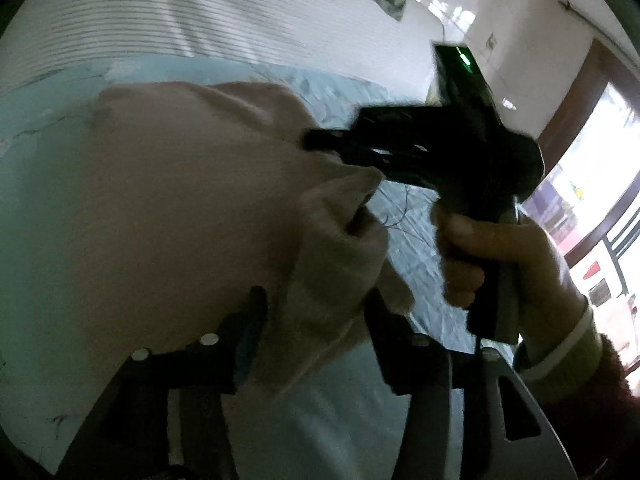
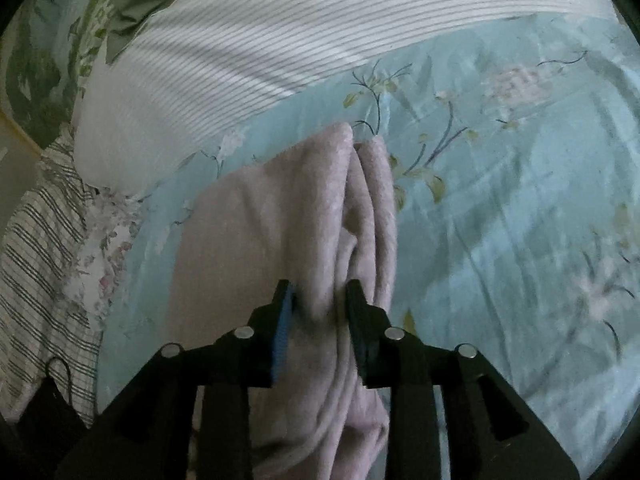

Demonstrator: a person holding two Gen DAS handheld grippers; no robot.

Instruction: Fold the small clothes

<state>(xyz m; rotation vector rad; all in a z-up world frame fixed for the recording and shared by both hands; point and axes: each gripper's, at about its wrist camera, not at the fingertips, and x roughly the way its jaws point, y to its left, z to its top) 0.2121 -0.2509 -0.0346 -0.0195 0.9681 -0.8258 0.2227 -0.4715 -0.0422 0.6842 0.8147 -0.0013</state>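
- Pink garment (image 2: 288, 208): soft, light, limp knit, partly lifted off the floral bed sheet (image 2: 500, 208); best taken at bunched edges
- Right gripper (image 2: 320, 300): fingers pinching a gathered fold
- Left gripper (image 1: 316, 312): fingers spread around hanging cloth, pinch unclear
- Containers: none visible

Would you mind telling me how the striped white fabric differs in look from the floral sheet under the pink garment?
The striped white fabric is white with thin dark lines; the floral sheet is pale blue with flower sprigs. The striped fabric lies farther back, clear of the pink garment, whereas the sheet lies directly beneath it. Both are bedding.
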